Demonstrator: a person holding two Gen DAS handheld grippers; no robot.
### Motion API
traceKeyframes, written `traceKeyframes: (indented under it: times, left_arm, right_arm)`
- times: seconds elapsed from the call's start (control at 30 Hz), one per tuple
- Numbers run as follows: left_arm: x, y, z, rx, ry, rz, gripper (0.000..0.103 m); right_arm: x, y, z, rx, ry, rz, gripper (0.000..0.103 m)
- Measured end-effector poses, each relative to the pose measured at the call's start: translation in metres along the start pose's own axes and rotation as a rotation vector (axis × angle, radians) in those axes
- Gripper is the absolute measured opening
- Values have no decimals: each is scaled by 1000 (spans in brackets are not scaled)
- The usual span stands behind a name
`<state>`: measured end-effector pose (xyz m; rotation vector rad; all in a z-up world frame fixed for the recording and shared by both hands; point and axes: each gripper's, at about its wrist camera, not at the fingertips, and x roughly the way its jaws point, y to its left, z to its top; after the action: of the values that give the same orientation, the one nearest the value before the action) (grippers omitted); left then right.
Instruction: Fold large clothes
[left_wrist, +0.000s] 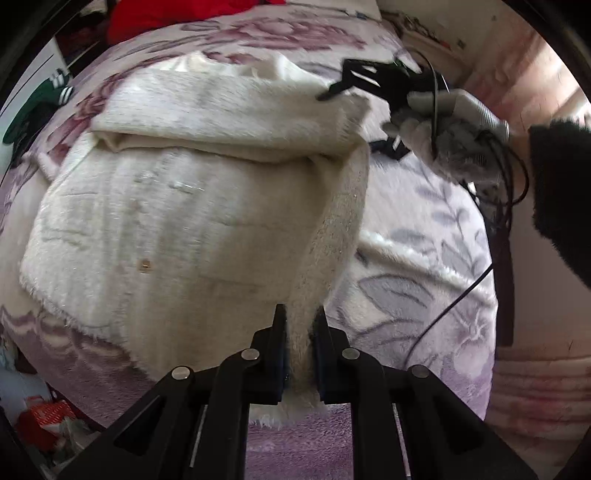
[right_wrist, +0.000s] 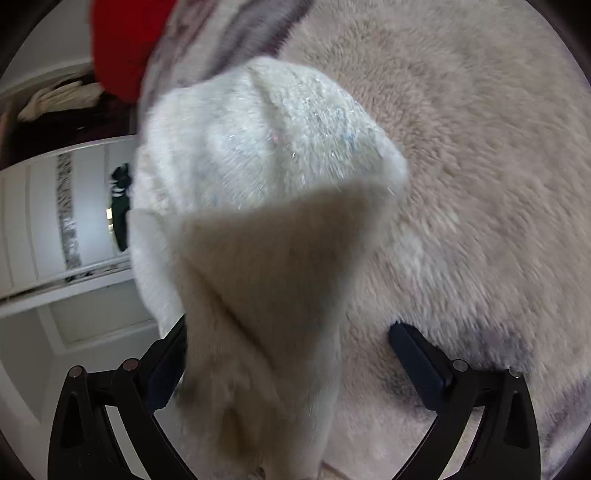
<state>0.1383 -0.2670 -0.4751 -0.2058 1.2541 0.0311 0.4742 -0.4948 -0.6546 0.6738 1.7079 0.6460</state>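
While the left gripper (left_wrist: 299, 343) is pinching a strip of the cream fleece garment (left_wrist: 177, 221) between its pressed-together fingers, the rest of that garment is lying spread over the floral blanket (left_wrist: 417, 266) on the bed, with one thick flap already doubled over across its far side. Holding the edge this way is likely keeping the near side lifted and taut so the next fold can be carried over without the pile bunching. Farther off in the left wrist view, the right gripper (left_wrist: 332, 92) is hovering at the far corner of the doubled flap, held by a gloved hand (left_wrist: 443, 147) with cables trailing from it. A red cloth (left_wrist: 147, 18) is sitting at the head of the bed and a green striped item (left_wrist: 40, 103) is lying off to the left, both well apart from the fold. Turning to the right wrist view, the right gripper (right_wrist: 288, 354) is standing with its fingers spread wide, a hanging fold of the fleece garment (right_wrist: 258, 184) draping between them and hiding part of the left finger, so it is gripping nothing firmly. Behind, a white wardrobe (right_wrist: 44, 221) is showing at left, and the hanging fabric is blocking much of the camera's sight of the bed.
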Motion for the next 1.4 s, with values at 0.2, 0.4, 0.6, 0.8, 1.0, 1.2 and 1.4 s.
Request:
traceKeyframes:
  times: [0.2,0.4,0.6,0.8,1.0,1.2,1.4]
  left_arm:
    - [-22,46,9,-130,-79,-54,10]
    - [-56,143,14,-359,-116,-141,9]
    - [-68,260,22,-567,-143,-151,9]
    - [-24,369,15,-709,-103,-111,9]
    - [35,422,1,-814,36,-221,18]
    - [-5,438,5,-841,25,-263,47]
    - [-5,420,120,-628,-40,-291,57]
  right_arm:
    - [-6,59,-5,-25,-44,-38,25]
    - [-12,177,-23,-74,-84,-238,22]
    - [55,315,-27,-151,-88,-438,21]
    - [185,392,-11,-156,-53,-592,21]
    - [265,408,-3,-159,15,-713,47]
    - [192,404,-15,-104,61,-236,84]
    - [79,348,-13,-47,-159,-255,84]
